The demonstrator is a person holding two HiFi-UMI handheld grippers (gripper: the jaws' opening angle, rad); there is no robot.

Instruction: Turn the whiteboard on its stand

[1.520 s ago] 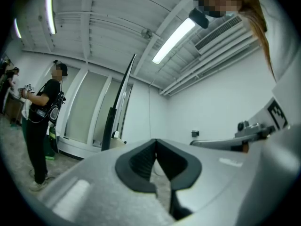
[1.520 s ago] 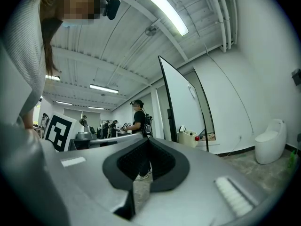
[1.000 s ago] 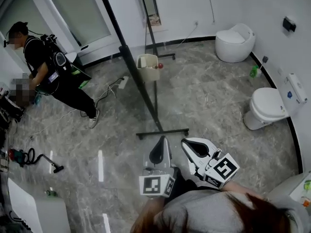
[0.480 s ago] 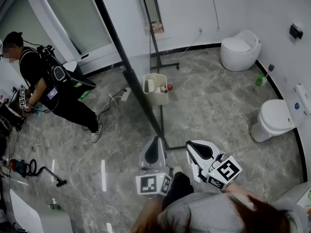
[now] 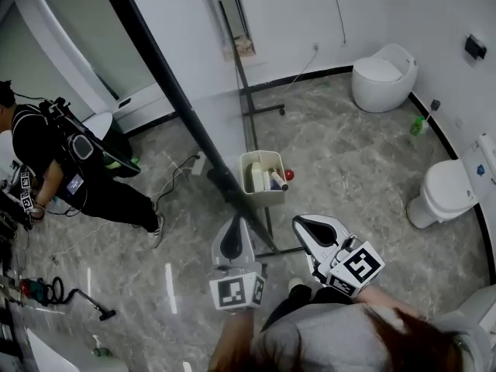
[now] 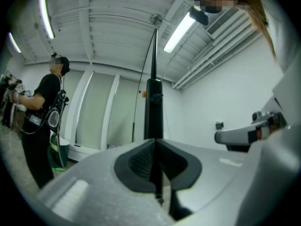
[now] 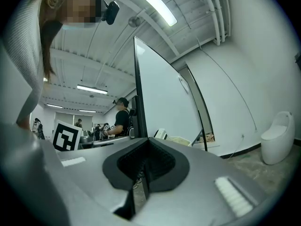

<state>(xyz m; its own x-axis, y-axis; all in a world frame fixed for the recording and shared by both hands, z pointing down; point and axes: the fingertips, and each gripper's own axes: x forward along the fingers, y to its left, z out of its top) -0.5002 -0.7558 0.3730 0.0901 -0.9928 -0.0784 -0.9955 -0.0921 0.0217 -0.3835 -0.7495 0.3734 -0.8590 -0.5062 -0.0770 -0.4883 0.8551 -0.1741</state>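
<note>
Approach stage: you stand at the near end of the whiteboard, seen almost edge-on, with its dark frame edge running from the far left of the floor down to a point just ahead of your hands. The board rests on its stand, whose near foot lies on the marble floor between your two tools, and a tray of markers hangs on the right side of the board. The left tool has its jaws pressed together with nothing between them and points level straight at the frame edge. The right tool is also closed and empty, aimed along the white writing face. Neither appears to touch the board, though the left tip is very near the frame and contact cannot be ruled out. The turn itself looks not yet begun. The next move probably calls for spreading one tool's jaws to clamp the frame edge, or for setting the closed tools against the face and pushing. Swing slowly, keeping your feet clear of the foot. A second person works well apart, by the floor's left edge.
</note>
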